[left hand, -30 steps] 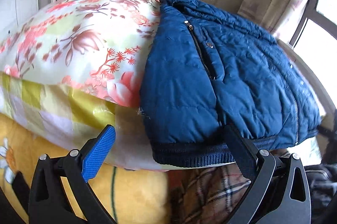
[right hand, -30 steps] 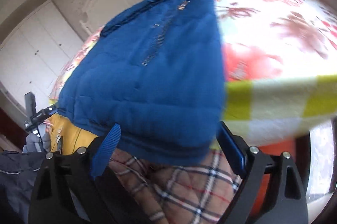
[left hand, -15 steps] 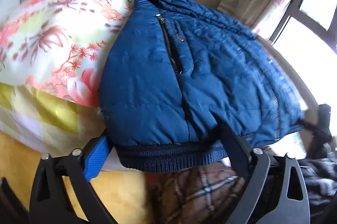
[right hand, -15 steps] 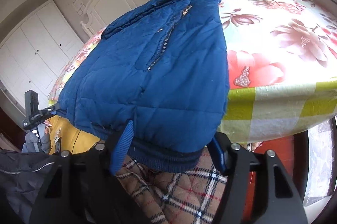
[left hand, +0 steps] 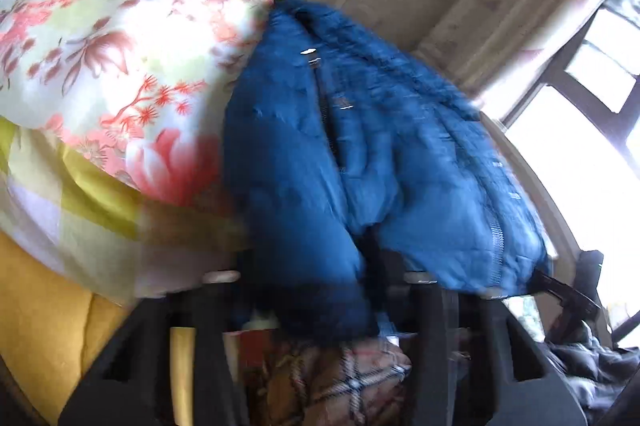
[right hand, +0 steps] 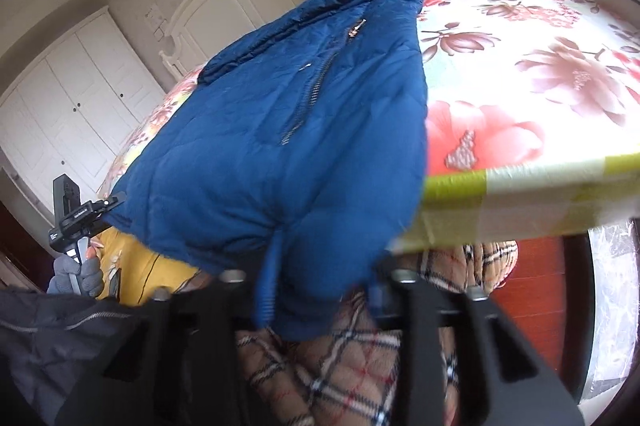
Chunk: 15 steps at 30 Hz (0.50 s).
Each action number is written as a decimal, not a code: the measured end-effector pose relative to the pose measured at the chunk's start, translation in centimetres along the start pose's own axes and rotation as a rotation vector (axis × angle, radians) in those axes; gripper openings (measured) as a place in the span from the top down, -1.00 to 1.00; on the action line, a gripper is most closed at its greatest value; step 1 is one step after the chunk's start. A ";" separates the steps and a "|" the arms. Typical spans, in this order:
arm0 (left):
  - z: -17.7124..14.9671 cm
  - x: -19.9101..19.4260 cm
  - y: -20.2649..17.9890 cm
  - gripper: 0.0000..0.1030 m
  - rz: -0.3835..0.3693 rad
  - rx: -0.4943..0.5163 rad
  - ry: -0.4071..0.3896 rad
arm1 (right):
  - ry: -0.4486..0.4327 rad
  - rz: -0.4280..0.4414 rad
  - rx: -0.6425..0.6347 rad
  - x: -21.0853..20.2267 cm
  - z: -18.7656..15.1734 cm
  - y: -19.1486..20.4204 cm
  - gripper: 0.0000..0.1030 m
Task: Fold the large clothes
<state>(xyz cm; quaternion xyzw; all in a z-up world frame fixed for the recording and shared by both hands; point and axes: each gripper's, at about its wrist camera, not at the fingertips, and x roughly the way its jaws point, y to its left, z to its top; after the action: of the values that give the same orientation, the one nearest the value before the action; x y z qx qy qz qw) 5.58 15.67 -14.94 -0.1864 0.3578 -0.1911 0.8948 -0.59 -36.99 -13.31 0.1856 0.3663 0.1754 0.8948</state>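
A blue quilted jacket point(left hand: 360, 161) is lying across a bed covered by a floral sheet point(left hand: 120, 65), its ribbed hem hanging over the near edge toward both grippers.

The left gripper point(left hand: 316, 290) is pinching the hem: its jaws have just been closing, and the jacket's lower edge is bunching up between them, puffing out above the fingers. This view is blurred, so the pads themselves cannot be made out. To the left of the jaws the sheet's yellow checked border is draping down over a yellow blanket point(left hand: 44, 326); below them a plaid fabric point(left hand: 344, 382) is showing.

The right gripper point(right hand: 320, 290) is likewise pinching the hem at the jacket's other lower corner. Its jaws have just been closing too, and the blue finger pad point(right hand: 266, 290) is pressing into the fabric, which is folding inward between the two fingers. Beyond the jaws the jacket is stretching up toward the white headboard point(right hand: 240, 1), its pocket zipper point(right hand: 316, 85) running diagonally. To the left of these jaws a gloved hand point(right hand: 76, 274) is gripping the other handle.
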 end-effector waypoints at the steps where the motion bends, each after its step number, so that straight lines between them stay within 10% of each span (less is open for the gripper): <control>1: -0.1 -0.6 -0.6 0.48 0.006 0.021 -0.010 | -0.017 0.000 -0.007 -0.4 0.0 0.4 0.66; 15: 1.4 -4.2 -4.6 0.69 0.012 0.095 -0.052 | -0.121 0.017 -0.054 -4.7 1.2 2.5 0.79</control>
<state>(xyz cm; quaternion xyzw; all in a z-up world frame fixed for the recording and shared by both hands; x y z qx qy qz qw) 2.80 14.00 -9.44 -0.1466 0.3264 -0.1975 0.9127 -3.32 -37.20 -8.60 0.1745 0.3052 0.1812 0.9184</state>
